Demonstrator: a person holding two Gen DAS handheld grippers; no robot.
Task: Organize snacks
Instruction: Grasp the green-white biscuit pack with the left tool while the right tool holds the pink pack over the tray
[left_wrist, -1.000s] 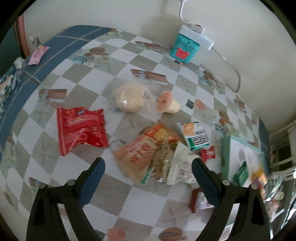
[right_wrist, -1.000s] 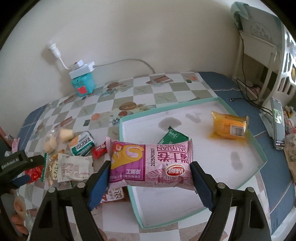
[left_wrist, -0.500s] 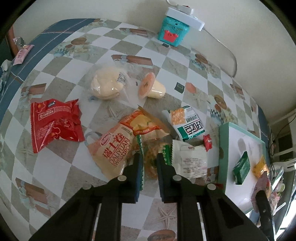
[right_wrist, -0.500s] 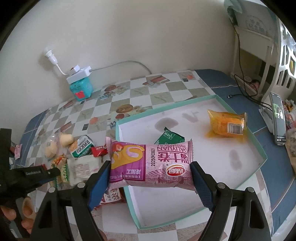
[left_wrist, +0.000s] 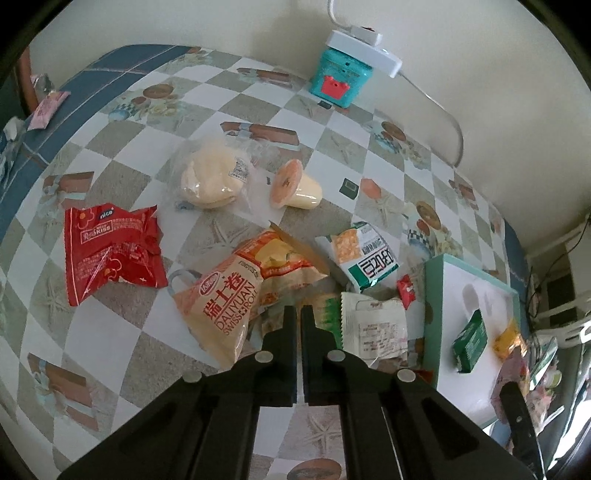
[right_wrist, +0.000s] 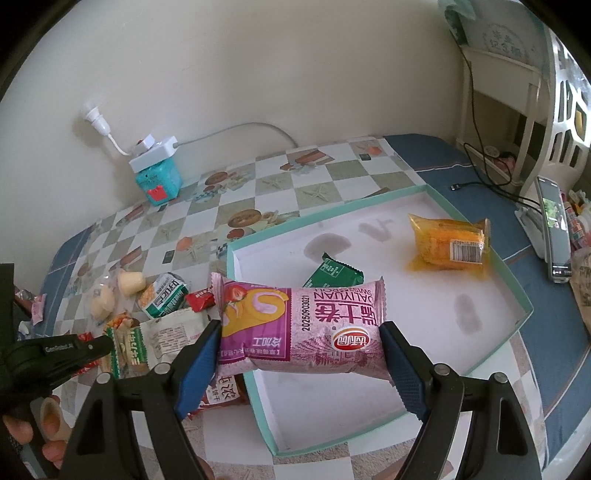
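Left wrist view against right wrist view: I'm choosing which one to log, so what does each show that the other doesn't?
Only the left wrist view shows the red packet and the orange Swiss roll bag. Only the right wrist view shows the pink Swiss roll pack in the right claw, and a phone on its stand. Both show the tray, its green packet, the teal box and the shut left claw.

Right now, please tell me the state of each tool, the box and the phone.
Left tool: shut on clear green-edged snack packet.
Right tool: shut on pink Swiss roll pack, held above the box.
Teal box: open, holding two snacks.
Phone: screen lit.
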